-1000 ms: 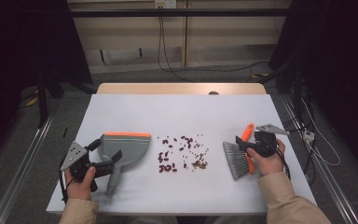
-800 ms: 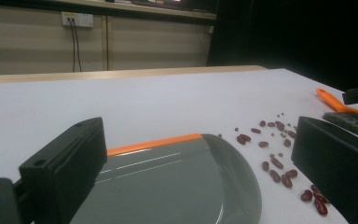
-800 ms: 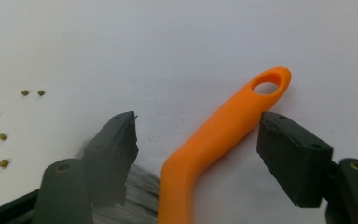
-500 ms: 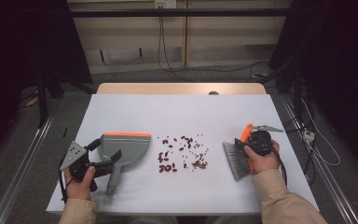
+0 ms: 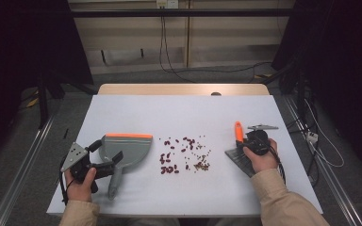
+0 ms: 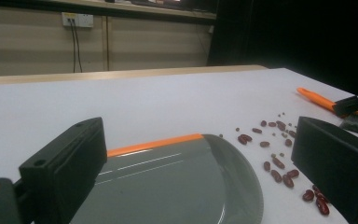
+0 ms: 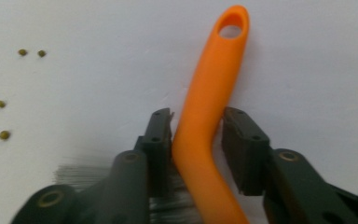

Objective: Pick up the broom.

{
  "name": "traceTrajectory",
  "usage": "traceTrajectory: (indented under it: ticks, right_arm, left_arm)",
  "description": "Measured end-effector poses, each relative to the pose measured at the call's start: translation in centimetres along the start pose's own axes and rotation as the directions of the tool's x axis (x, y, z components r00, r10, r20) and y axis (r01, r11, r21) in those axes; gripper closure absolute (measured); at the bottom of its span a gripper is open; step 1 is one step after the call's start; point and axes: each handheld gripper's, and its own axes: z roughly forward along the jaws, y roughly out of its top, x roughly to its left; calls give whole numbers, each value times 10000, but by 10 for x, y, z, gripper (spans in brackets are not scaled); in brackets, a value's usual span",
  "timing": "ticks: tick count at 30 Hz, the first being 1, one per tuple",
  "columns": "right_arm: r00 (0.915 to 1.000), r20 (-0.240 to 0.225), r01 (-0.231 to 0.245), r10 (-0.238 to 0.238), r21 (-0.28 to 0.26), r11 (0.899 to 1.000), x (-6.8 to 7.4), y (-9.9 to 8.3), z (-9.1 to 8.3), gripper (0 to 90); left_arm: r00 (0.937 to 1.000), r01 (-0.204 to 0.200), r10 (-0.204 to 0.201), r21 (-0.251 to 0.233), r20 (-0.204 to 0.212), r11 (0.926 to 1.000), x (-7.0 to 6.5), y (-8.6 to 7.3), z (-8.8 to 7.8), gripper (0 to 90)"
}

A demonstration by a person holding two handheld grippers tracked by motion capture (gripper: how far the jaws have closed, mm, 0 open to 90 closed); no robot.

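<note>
The right gripper (image 7: 198, 128) is seen straddling the orange handle of the brush (image 7: 209, 116). One jaw lies against the handle's left side, while a narrow gap shows on the other side, so the jaws are narrowed around the handle but the grip is judged not yet closed. In the high view the right gripper (image 5: 256, 141) sits over the brush (image 5: 238, 134), which lies flat on the white table (image 5: 179, 110) to the right of the spill, bristles toward the person.

The left gripper (image 5: 104, 165) is placed at the grey dustpan (image 5: 125, 149). In the left gripper view its jaws stand wide to either side of the pan, and whether the handle is actually pinched cannot be told. The dustpan (image 6: 168, 186) rests on the table with its orange-edged lip on the far side, just left of the spill.

Between the two tools, scattered red beans (image 5: 169, 168) and smaller greenish ones (image 5: 200, 165) are spread.

The step in hand is judged to be the taking up of the brush. Next, the jaws would need to be closed firmly on the handle, the brush lifted and its bristles brought behind the beans, and the pan's open edge turned toward them.
</note>
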Motion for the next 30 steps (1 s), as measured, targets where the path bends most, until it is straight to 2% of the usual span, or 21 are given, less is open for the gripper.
traceTrajectory:
  ticks: [2,4,6,12,14,19,20,21,22,23,24,30]
  right_arm:
    - [9999,-151,16,-15,37,10000,0,0,0,674]
    - [9991,-288,327,-324,108,9994,2,0,-1,674]
    - [9990,-306,336,-331,149,9993,3,0,-2,674]
    - [9972,-304,684,-677,214,9974,6,-2,-2,603]
    - [9942,44,1073,-1074,199,9940,10,-3,-1,616]
    - [9974,159,692,-701,498,9964,13,0,0,652]
    - [9988,42,494,-498,603,9970,11,2,1,663]
    - [9988,42,494,-498,603,9970,11,2,1,663]
    - [9992,-159,380,-371,658,9971,7,3,2,669]
    - [9992,-159,380,-371,658,9971,7,3,2,669]
    - [9995,-277,197,-177,728,9972,5,4,2,670]
    - [9994,-279,219,-198,806,9965,5,5,3,672]
  left_arm:
    - [10000,-33,33,20,8,10000,0,0,0,32]
    - [10000,-32,32,-25,-1,10000,-1,1,0,32]
    - [10000,-55,55,-29,-8,10000,-1,1,0,32]
    - [10000,-32,32,-40,-43,10000,-1,1,-1,32]
    - [10000,-39,39,-11,-34,10000,-1,1,-1,32]
    - [9999,-99,99,13,22,10000,-4,1,1,32]
    - [9999,-122,122,35,15,9999,-5,2,2,32]
    - [9998,-193,193,16,28,9998,-5,2,2,32]
    - [9996,-290,290,28,63,9996,-6,3,2,32]
    - [9996,-290,290,28,63,9996,-6,3,2,32]
    - [9996,-266,265,26,62,9996,-7,3,2,32]
    - [9993,-346,345,89,154,9994,-8,3,6,32]
